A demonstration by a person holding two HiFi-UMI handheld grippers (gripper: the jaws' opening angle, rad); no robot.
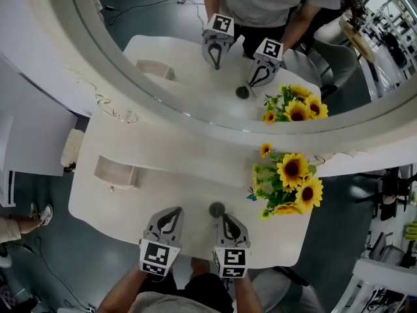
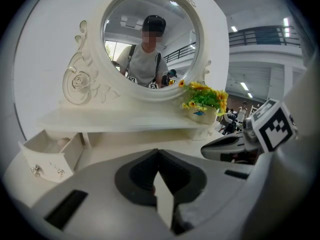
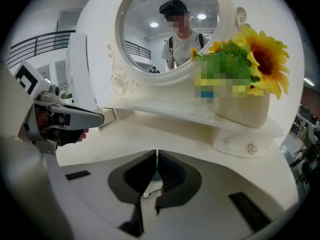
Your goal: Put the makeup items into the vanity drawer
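**Right hand-held gripper pinches the small round item; drawer open at 9 o'clock**

From the head view I see both tools low at the 6 o'clock edge of the white tabletop (image 1: 182, 168).

My right hand-held gripper (image 1: 220, 215) has its jaws narrowed almost together. A small, dark green, round makeup item (image 1: 216, 208) sits right at their tips. In the right gripper view a sliver of teal-green shows in the slit between the dark pads (image 3: 172, 171), so I read the item as pinched there.

My left hand-held gripper (image 1: 172, 212) is just beside it, toward 7 o'clock. Its jaws are fully together with nothing between them. The left gripper view shows the closed tips over bare tabletop.

The drawer (image 1: 107, 169) stands pulled open at 9 o'clock, well apart from the item. I cannot make out what lies inside it.

A bunch of sunflowers (image 1: 294, 180) stands at 3 o'clock, on the raised shelf under the mirror (image 1: 195, 51). The mirror fills the 12 o'clock side and reflects both tools and the person holding them.
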